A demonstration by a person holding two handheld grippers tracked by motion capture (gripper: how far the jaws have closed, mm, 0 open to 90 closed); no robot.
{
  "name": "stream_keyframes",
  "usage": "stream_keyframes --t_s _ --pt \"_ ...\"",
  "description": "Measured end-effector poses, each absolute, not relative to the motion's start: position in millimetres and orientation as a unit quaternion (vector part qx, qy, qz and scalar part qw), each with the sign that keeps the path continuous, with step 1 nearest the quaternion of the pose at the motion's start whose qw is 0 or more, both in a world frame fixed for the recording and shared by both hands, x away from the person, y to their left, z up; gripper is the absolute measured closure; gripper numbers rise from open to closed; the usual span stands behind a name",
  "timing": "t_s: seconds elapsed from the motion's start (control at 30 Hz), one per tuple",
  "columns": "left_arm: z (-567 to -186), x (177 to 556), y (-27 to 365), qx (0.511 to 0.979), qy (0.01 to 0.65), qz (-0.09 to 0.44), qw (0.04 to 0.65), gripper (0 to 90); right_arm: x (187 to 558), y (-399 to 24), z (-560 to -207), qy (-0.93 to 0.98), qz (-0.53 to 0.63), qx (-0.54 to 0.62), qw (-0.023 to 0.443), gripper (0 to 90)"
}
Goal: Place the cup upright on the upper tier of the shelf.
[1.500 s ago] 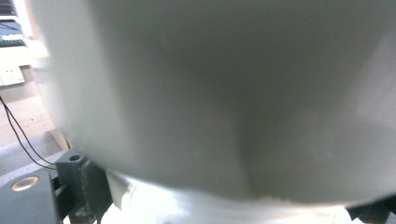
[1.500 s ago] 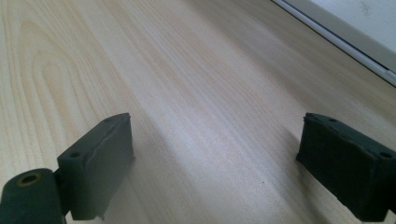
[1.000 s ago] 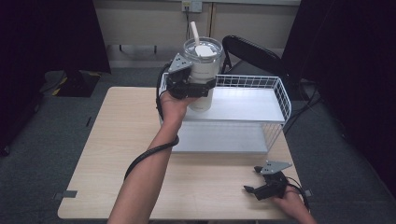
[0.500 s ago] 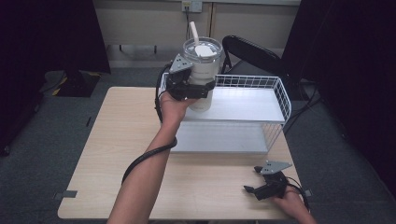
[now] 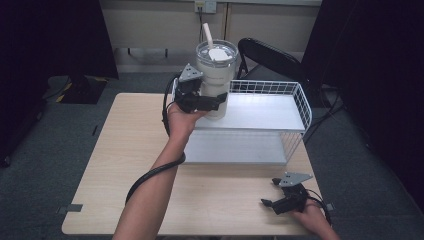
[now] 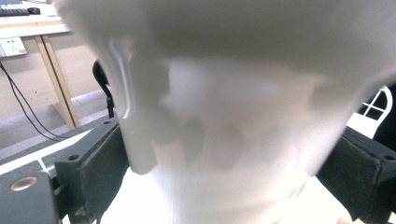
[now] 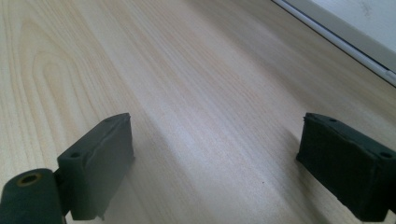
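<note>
A matt white tumbler [image 5: 214, 85] with a clear plastic lid, a white wire-metal rack [image 5: 280, 107] and a pale wood-grain table [image 5: 125, 150] appeared.

A light wooden table [image 5: 125, 150] stands on grey carpet [image 5: 60, 130], a black chair [image 5: 270, 57] behind it.

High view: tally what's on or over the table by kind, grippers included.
Grippers: 2, left gripper clamped on the tumbler, right gripper open low over the table
Tumblers: 1, white tumbler with lid and straw
Wire shelf racks: 1, white rack
Total: 4
</note>
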State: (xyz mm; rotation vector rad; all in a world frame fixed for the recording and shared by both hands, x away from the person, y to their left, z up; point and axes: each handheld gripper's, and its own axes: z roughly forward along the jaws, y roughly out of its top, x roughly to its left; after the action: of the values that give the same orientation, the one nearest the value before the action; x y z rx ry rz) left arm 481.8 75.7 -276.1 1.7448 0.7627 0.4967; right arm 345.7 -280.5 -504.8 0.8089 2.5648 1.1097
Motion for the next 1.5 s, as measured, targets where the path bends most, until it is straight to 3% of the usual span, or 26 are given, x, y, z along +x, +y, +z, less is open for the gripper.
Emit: stream_keyframes --t_s 0.27,1.5 --pt "-286.6 467.3 90.9 0.74 0.338 0.193 0.548 15.1 345.8 -280.5 -504.8 0.875 0.379 0.276 0.116 9.6" --pt "-315.8 388.7 119.7 0.774 0.286 0.145 0.547 15.8 345.7 -280.4 -504.9 0.875 0.379 0.277 0.116 9.6"
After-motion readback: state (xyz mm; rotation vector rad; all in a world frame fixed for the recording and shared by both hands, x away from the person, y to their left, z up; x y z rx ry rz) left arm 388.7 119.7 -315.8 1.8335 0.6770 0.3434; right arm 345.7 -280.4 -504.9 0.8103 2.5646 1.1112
